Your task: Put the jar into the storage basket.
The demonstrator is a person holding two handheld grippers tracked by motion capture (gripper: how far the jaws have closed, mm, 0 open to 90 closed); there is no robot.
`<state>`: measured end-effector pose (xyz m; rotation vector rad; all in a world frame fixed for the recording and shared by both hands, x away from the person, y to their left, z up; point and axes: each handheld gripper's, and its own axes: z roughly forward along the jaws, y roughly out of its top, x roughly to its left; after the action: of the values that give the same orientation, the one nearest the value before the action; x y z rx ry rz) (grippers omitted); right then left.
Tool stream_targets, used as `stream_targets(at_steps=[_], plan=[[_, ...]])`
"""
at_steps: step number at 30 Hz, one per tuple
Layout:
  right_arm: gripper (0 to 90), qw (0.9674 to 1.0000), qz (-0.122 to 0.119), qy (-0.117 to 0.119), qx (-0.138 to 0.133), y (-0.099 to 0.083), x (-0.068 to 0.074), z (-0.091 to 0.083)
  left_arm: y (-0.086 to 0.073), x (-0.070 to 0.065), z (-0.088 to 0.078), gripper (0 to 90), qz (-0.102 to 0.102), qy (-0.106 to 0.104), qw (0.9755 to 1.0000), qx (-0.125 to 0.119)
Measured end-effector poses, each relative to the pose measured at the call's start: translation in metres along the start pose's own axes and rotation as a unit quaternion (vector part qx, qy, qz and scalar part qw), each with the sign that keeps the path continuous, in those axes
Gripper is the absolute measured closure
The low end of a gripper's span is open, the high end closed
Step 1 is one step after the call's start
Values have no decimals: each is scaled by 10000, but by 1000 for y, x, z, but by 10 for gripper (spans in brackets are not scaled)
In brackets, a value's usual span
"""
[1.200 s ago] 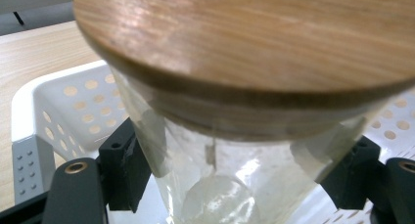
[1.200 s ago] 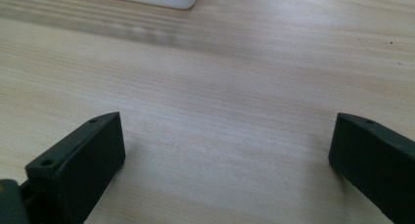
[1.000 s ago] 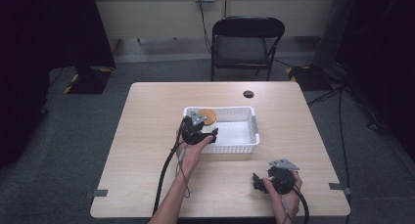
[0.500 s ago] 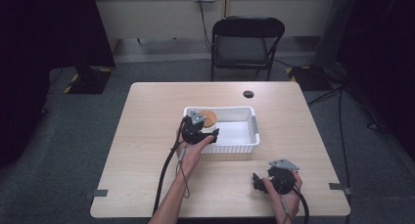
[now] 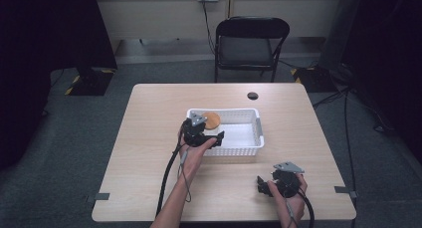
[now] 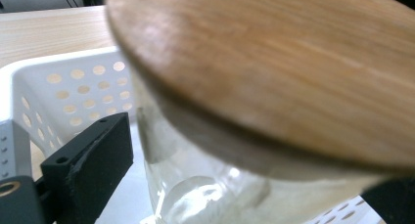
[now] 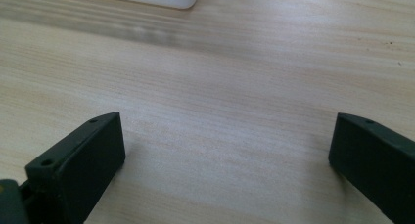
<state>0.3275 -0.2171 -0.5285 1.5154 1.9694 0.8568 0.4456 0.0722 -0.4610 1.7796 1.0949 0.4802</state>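
At the near left corner of the white basket [image 5: 249, 133], the left hand-held gripper [image 5: 211, 138] hangs over the rim with its jaws pointing into the basket. Its jaws have just been opening, and in the left gripper view they stand wide on either side of a glass jar [image 6: 220, 185]; the left pad [image 6: 93, 160] is clear of the glass, with a gap showing. The jar is clear and rounded, with bright reflections in its wall, and it is capped by a broad, flat wooden lid [image 6: 274, 67] of warm light-brown grain that overhangs the glass all round. The jar sits inside the basket at its left end, tilted toward the camera so the lid's top face shows. The basket's walls are pierced with rows of round holes and it rests near the middle of the pale wooden counter [image 5: 149, 138]. Well apart, at the near right of the counter, the right hand-held gripper [image 5: 263, 185] lies low over bare wood, its jaws wide with nothing between them.
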Motion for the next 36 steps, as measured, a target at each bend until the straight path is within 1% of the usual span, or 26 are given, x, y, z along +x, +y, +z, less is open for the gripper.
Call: stream_targets(at_steps=[2,6,10,17,18,22,24,26,27,29,31,32,33,35,36], plan=[[0,10000,-1,0,0,0,0,0,-1,0,-1,27,10,6,10000,-18],[0,10000,0,0,0,0,0,0,1,1,-4,24,-58,33,10000,-67],[0,10000,0,0,0,0,0,0,1,1,-8,24,-40,48,9999,-115],[0,10000,1,0,1,0,0,0,1,4,-16,20,-134,-5,9998,-139],[0,10000,0,0,0,0,0,0,1,5,-17,15,-105,0,9998,-149],[0,10000,0,0,0,0,0,0,2,5,-22,12,-107,-92,9996,-231],[0,10000,1,0,0,0,0,0,3,4,-24,12,-68,-68,9996,-253],[0,10000,0,0,0,0,0,0,3,3,-27,12,-56,-102,9996,-268],[0,10000,2,0,1,0,0,0,3,3,-28,12,-60,-91,9996,-276],[0,10000,0,0,0,0,0,0,4,2,-32,12,-4,-53,9996,-280],[0,10000,0,0,-1,0,0,0,4,2,-36,12,-3,-111,9996,-278],[0,10000,1,0,0,0,0,0,4,1,-38,12,30,-128,9995,-290],[0,10000,0,0,0,0,0,0,4,0,-41,13,74,-101,9994,-325],[0,10000,0,0,0,0,0,0,3,0,-45,14,86,2,9992,-382],[0,10000,0,0,-1,0,0,0,3,0,-46,13,81,17,9991,-406]])
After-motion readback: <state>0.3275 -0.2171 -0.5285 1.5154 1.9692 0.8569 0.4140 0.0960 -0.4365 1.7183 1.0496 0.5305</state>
